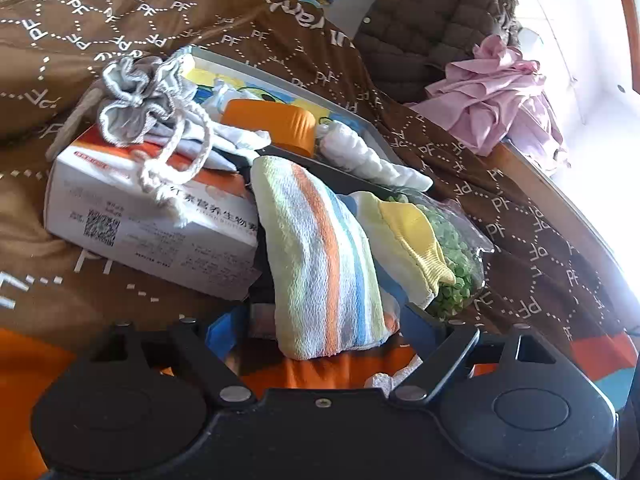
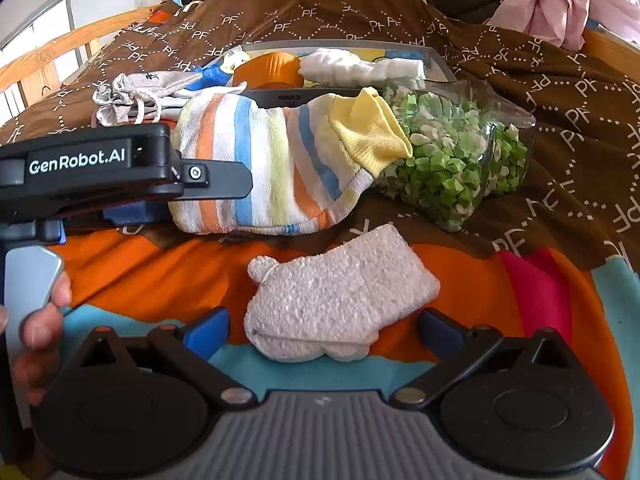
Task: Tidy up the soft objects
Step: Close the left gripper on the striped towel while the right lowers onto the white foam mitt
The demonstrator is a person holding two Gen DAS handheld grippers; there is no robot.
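Observation:
A folded striped towel (image 1: 328,264) lies on the bed between the fingers of my left gripper (image 1: 320,322). The jaws stand a little narrowed on either side of it, with a gap showing at the left pad, so the gripper is open. In the right wrist view the towel (image 2: 276,168) rests beside a yellow sock (image 2: 372,132). A white bear-shaped sponge (image 2: 336,300) lies on the orange bedding between the wide-open fingers of my right gripper (image 2: 322,322), apart from both pads. A grey drawstring pouch (image 1: 136,92) sits on a white box (image 1: 152,224).
Behind the towel, a metal tray (image 1: 372,128) holds an orange lid (image 1: 272,120) and a white cloth (image 1: 368,156). A clear bag of green bits (image 2: 452,160) lies to the right. Pink clothing (image 1: 492,92), a brown puffer jacket (image 1: 432,12) and a wooden bed rail (image 2: 52,52) border the brown quilt.

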